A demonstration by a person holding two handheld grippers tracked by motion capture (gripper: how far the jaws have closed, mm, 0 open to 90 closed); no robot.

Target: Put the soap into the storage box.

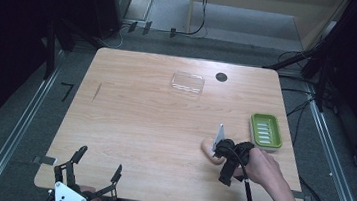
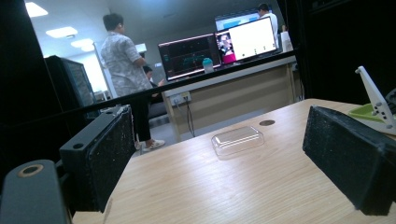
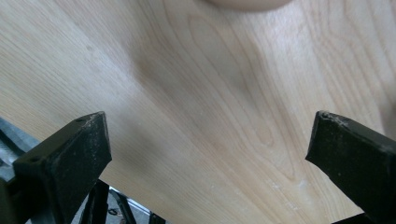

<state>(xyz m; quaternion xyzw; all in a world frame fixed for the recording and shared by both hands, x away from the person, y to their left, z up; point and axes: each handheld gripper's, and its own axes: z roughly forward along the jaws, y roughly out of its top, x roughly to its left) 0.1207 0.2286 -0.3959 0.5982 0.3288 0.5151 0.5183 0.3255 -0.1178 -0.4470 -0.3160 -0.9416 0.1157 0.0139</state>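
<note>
The right gripper (image 1: 223, 146), held in a hand reaching in from the tabletop's (image 1: 139, 121) near right corner, tilts steeply down, its jaws spread wide and empty just above a pale peach object (image 1: 210, 150) near the right edge, beside the green soap dish (image 1: 265, 132). The left gripper (image 1: 97, 165) rests level at the near left edge, jaws wide apart, holding nothing.

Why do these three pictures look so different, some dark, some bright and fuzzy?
High view: the table is lit evenly while the surroundings are nearly black; the clear lid is faint. Left gripper view: the left gripper's jaws loom large and soft, and the ceiling lights and a monitor behind glare white. Right gripper view: close on the wood, with the pale soap at the top edge blurred.
</note>
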